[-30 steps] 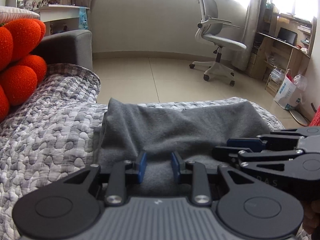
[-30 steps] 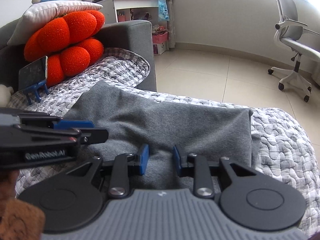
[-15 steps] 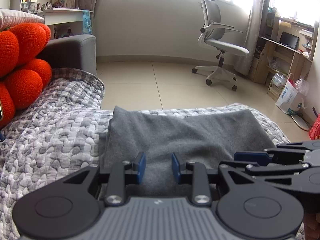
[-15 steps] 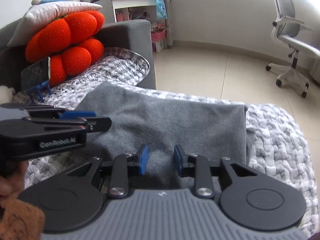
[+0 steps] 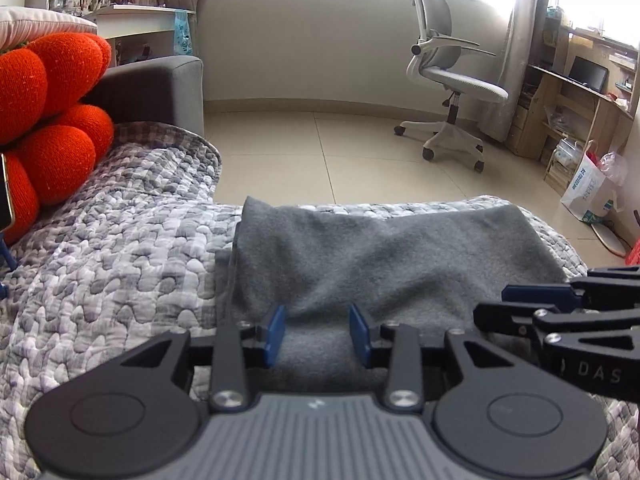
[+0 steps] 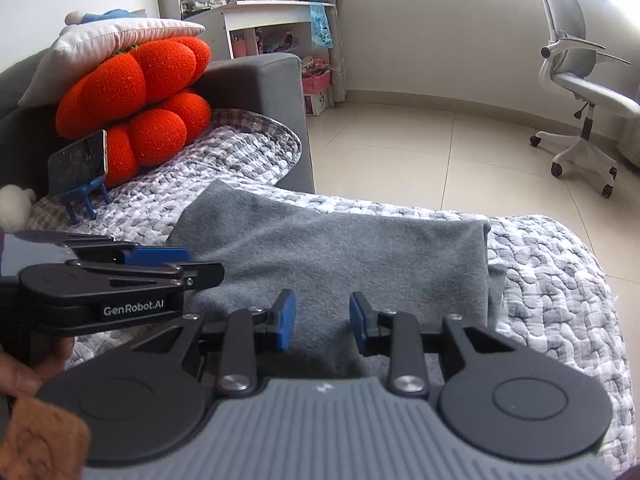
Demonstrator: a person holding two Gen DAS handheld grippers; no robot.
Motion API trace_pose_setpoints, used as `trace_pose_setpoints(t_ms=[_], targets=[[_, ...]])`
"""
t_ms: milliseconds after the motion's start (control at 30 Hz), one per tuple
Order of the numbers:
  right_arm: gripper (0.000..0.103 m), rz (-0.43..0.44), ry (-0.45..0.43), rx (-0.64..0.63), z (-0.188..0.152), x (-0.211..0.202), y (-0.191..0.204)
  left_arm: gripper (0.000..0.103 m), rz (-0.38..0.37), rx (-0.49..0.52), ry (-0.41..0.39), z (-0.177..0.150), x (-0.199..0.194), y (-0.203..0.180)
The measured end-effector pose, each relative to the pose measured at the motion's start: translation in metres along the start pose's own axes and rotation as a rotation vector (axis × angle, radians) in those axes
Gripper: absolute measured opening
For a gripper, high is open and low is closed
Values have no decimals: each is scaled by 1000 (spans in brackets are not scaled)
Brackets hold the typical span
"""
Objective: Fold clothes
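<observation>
While left hand-held gripper (image 5: 317, 334) opens, grey garment (image 5: 392, 256) lies folded (seemingly released).

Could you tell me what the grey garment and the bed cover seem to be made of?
Garment: likely fleece or brushed knit; matte, fuzzy nap, soft rounded folds. Cover: seemingly quilted cotton; puffy stitched pebble pattern, no sheen.

You have one soft grey fleece garment (image 5: 380, 256) lying folded into a wide, thick rectangle across the grey-and-white quilted sofa cover (image 5: 120, 264). Its top is gently rumpled, its far edge runs along the seat's front edge, and one lower layer pokes out at each end.
</observation>
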State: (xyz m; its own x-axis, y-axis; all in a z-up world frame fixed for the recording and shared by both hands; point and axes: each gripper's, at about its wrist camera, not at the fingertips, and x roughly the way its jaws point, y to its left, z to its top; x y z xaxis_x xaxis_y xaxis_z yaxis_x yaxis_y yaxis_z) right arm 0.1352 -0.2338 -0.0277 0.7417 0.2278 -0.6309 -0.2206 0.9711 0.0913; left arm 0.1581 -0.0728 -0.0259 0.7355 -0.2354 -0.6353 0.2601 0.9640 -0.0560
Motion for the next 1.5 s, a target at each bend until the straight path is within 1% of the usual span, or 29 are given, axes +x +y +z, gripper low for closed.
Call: trace_pose_setpoints(t_ms=[33, 133, 267, 367, 500, 600, 700, 800, 867, 933, 1033, 1167, 1233, 1333, 1467, 1500], targets=[[33, -3, 17, 7, -2, 4, -3, 37, 2, 7, 0, 1, -1, 0], [34, 13, 16, 45, -2, 3, -10, 37, 18, 6, -10, 4, -6, 4], [34, -20, -8, 65, 1, -9, -19, 37, -1, -58, 5, 4, -6, 19], [34, -49, 39, 127, -3, -6, -36, 37, -10, -97, 28, 2, -1, 24], [34, -36, 58, 209, -4, -8, -54, 37, 5, -142, 38, 4, -1, 33], [34, -52, 65, 219, -4, -10, -57, 39, 3, -191, 51, 3, 2, 44], [34, -60, 78, 230, -5, -8, -58, 39, -5, -208, 58, 2, 3, 46], [33, -62, 87, 248, -4, -9, -62, 43, -3, -215, 61, 2, 4, 48], [33, -61, 92, 262, -6, -10, -66, 43, -2, -228, 63, 3, 4, 51], [33, -62, 95, 257, -7, -9, -67, 43, -4, -255, 68, 5, 4, 57], [33, -68, 96, 248, -8, -8, -65, 43, -29, -322, 79, 7, 2, 69], [33, -75, 98, 231, -7, -7, -63, 42, -7, -334, 72, 8, 2, 76], [33, -75, 100, 227, -7, -7, -63, 42, -11, -339, 85, 6, 5, 76], [33, -79, 101, 216, -7, -7, -61, 42, -1, -321, 84, 7, 5, 74], [34, -90, 88, 178, -5, -9, -55, 42, -10, -344, 90, 8, 4, 79], [35, -87, 76, 169, -4, -10, -53, 42, -17, -361, 97, 8, 4, 81]])
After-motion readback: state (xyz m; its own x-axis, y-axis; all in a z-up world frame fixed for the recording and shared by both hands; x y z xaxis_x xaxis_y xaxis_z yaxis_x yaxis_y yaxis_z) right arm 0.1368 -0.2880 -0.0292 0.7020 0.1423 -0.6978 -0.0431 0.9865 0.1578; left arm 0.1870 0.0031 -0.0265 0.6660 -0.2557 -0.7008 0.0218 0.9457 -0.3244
